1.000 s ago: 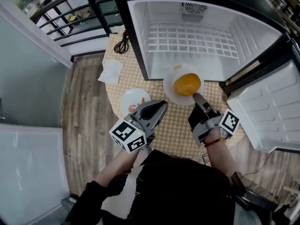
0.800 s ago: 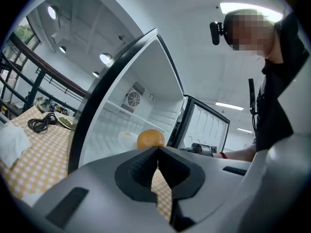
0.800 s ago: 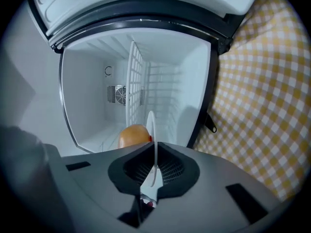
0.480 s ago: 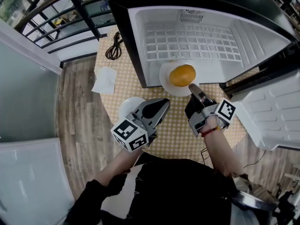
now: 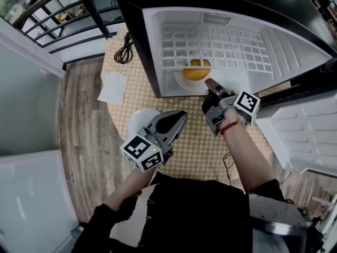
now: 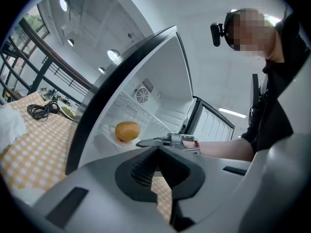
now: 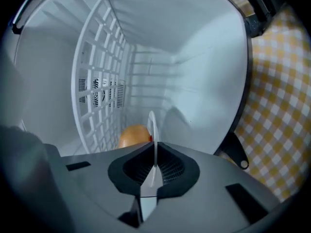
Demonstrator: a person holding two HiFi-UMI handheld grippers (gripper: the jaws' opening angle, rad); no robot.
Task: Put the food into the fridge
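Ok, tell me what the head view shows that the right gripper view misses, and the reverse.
Head view only: the left tool, shut and empty, a second plate beneath it, the napkin and the black cable. Right gripper view only: the plate rim edge-on, clamped by the right tool. Both: the orange food, the fridge's wire shelf and the checked cloth.

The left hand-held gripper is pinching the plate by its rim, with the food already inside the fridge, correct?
No: the right hand-held gripper pinches the plate by its rim, as the right gripper view shows. The left hand-held gripper is shut on nothing. The rest holds.
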